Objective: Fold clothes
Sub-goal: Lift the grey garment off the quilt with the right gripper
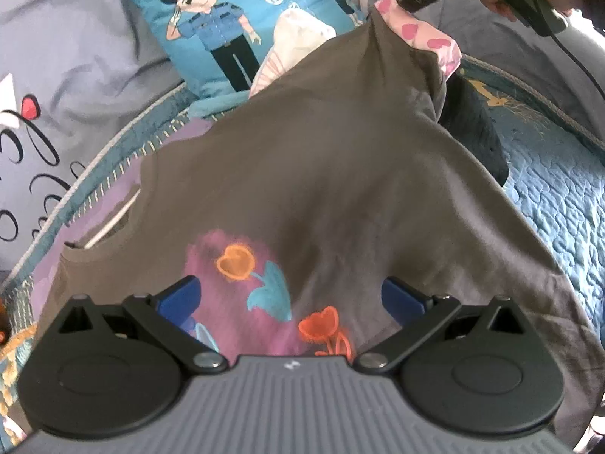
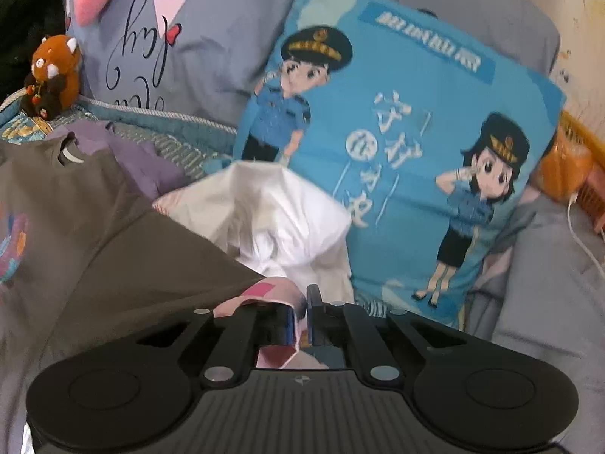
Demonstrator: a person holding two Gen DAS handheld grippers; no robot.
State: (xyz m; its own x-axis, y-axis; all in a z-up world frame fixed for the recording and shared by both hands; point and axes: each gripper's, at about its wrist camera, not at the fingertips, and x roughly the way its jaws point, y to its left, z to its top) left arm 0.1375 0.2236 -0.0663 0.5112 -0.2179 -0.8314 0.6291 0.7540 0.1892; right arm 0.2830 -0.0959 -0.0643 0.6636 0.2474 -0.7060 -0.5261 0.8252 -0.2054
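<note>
Jaws of the right gripper (image 2: 300, 316) pressed together on a pink heart-printed cloth edge (image 2: 264, 291) bunched with the corner of the soft grey-brown cotton T-shirt with painted tulips (image 1: 321, 174), lifting it toward one o'clock; jaws of the left gripper (image 1: 289, 299) spread wide and empty, low over the print at six o'clock. Folding barely begun: shirt draped in a limp tent over the quilted blue bedspread (image 1: 548, 196), no crease made, crumpled white garment (image 2: 272, 204) unfolded at twelve o'clock.
</note>
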